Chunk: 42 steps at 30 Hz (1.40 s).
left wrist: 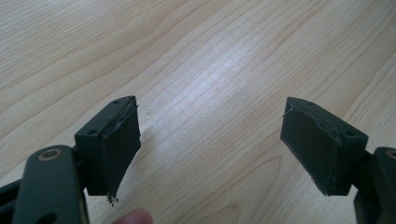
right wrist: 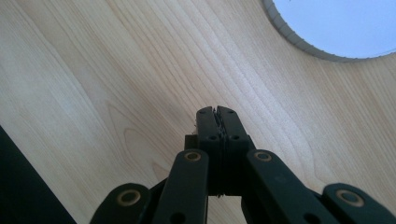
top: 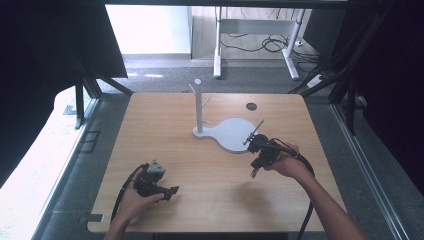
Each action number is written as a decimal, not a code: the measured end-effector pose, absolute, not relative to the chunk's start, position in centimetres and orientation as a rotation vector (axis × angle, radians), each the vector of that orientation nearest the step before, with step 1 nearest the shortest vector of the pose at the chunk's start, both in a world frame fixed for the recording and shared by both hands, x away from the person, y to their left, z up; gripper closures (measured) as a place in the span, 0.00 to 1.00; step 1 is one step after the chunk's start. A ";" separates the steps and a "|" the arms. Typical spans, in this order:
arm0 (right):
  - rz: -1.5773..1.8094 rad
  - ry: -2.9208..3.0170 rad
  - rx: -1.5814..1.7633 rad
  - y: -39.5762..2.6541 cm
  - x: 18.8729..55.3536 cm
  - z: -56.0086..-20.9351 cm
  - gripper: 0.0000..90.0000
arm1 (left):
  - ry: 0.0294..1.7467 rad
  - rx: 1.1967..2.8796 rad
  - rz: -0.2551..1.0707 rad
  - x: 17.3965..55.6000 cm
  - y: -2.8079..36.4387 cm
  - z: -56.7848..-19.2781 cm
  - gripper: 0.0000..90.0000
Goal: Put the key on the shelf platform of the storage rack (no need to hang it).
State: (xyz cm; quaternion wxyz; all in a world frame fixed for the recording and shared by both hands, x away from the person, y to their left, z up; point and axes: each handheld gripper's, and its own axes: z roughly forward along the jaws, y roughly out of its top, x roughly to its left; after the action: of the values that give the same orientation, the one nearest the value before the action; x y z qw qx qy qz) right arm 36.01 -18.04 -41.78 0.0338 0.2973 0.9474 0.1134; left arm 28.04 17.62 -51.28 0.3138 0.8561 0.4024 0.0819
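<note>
A white stand (top: pixel 198 107) with an upright post and short pegs rises from a flat white base (top: pixel 231 134) at the middle of the wooden table (top: pixel 165 130). My left gripper (top: pixel 172 192) rests low over the table's front left, held by a hand; in the left gripper view its pads (left wrist: pixel 119 144) stand wide apart over bare wood, so my left gripper (left wrist: pixel 212 149) is open and empty. My right gripper (top: pixel 254 173) hovers just right of the base's front edge. In the right gripper view my right gripper (right wrist: pixel 217 114) is shut with nothing between the jaws, and the base rim (right wrist: pixel 299 44) lies ahead.
A round dark hole (top: pixel 251 106) sits in the table's far right part. Beyond the table stand a white desk frame (top: pixel 255 30) and floor cables (top: pixel 272 45). Dark curtains (top: pixel 395 75) flank both sides. A cable (top: pixel 306 200) trails from the right gripper along the forearm.
</note>
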 end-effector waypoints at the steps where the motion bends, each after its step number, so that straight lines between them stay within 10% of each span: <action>1: 0.353 2.912 0.906 -18.0 36.1 -41.8 1.00 | 1.060 2.255 0.217 28.0 17.6 -51.3 0.22; 42: 0.400 2.878 0.874 -16.1 38.5 -39.1 1.00 | 1.049 2.261 0.220 28.1 17.7 -51.2 0.22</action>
State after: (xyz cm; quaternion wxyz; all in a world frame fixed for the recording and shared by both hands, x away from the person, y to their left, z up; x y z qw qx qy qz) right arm 38.50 -16.09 -39.15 0.0537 0.2875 0.9471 0.1317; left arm 28.06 17.71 -51.24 0.3144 0.8577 0.3981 0.0836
